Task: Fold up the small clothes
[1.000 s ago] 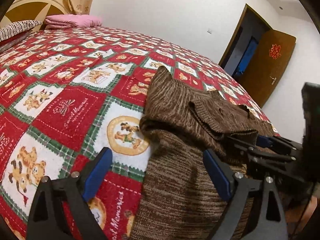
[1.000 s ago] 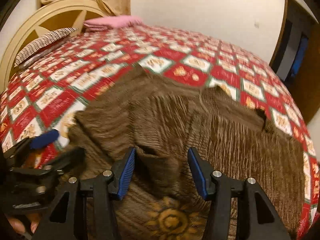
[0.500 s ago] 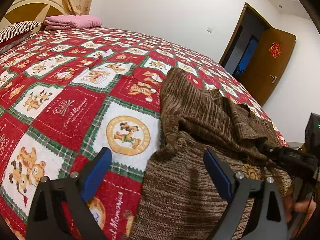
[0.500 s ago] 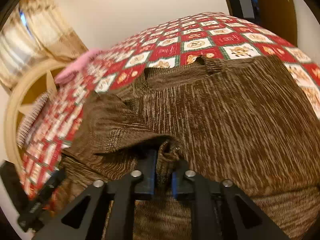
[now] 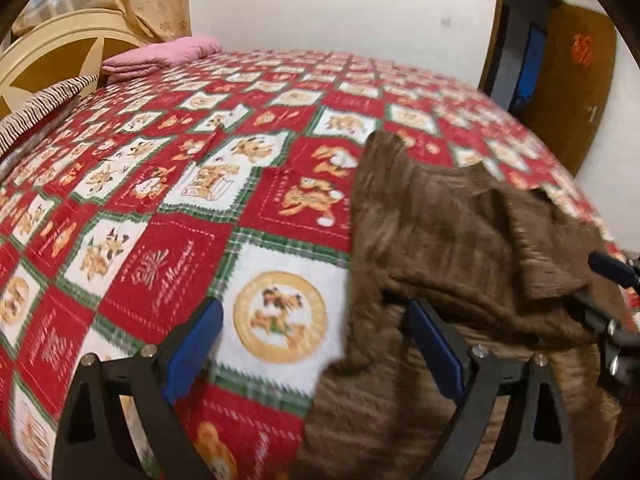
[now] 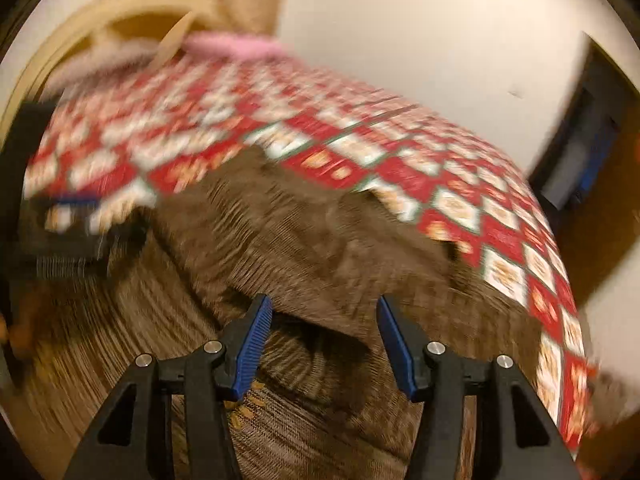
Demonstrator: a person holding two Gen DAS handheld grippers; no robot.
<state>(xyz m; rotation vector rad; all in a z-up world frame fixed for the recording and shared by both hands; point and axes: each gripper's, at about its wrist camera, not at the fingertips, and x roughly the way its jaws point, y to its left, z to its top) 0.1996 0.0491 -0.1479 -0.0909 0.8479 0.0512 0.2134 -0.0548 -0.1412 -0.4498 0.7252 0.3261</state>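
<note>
Left tool and right tool both hover with fingers spread apart, gripping nothing.

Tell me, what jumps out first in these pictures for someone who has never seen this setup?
The loud red bedspread with its cartoon squares fills most of both views, and a rumpled brown sweater lies on its near right part. In the foreground, black fingers with blue pads stand wide apart, the left gripper over the sweater's left edge and the right gripper open above the sweater. Far back by the headboard lies a folded pink blanket.
</note>
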